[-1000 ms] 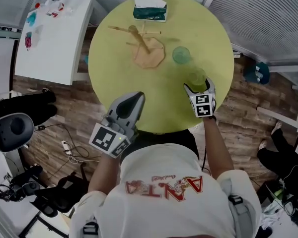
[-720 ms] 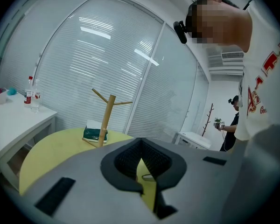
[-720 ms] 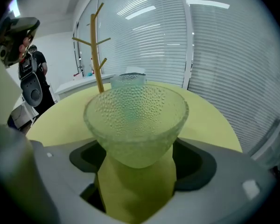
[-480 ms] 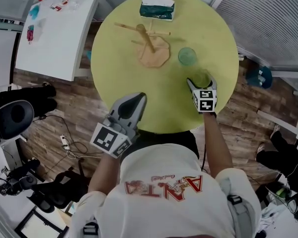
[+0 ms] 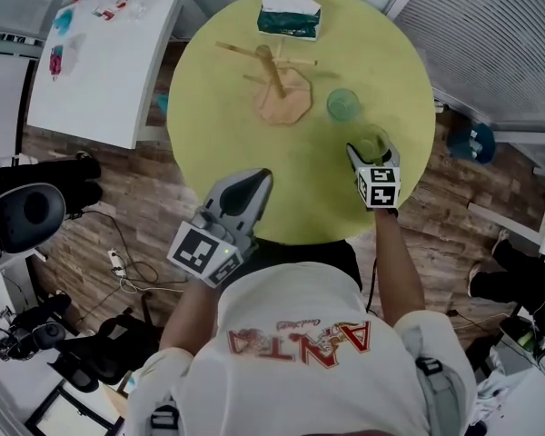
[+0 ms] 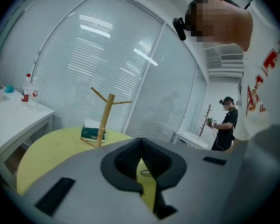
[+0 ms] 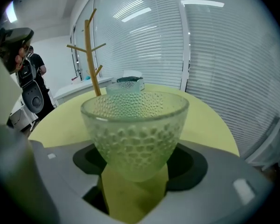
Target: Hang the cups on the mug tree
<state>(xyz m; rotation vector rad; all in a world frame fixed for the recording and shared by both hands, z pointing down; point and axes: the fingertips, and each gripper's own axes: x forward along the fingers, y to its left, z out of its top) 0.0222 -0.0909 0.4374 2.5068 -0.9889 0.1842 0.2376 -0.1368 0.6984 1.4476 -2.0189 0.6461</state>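
While the round yellow table [image 5: 209, 143] carries the mug tree [image 5: 277, 75] toward its far edge, the glass cup [image 7: 135, 125] stands upright by the near right edge. It sits straight ahead between the right gripper's [image 5: 372, 155] jaws, which have just been closing and do not visibly pinch it. The left gripper [image 5: 252, 182], clamped on nothing, hovers at the near edge, farther off.

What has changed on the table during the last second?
The right gripper has just been closing its jaws round the near cup, which stands between them; whether they press it does not show. The left gripper, far cup and mug tree stayed put.
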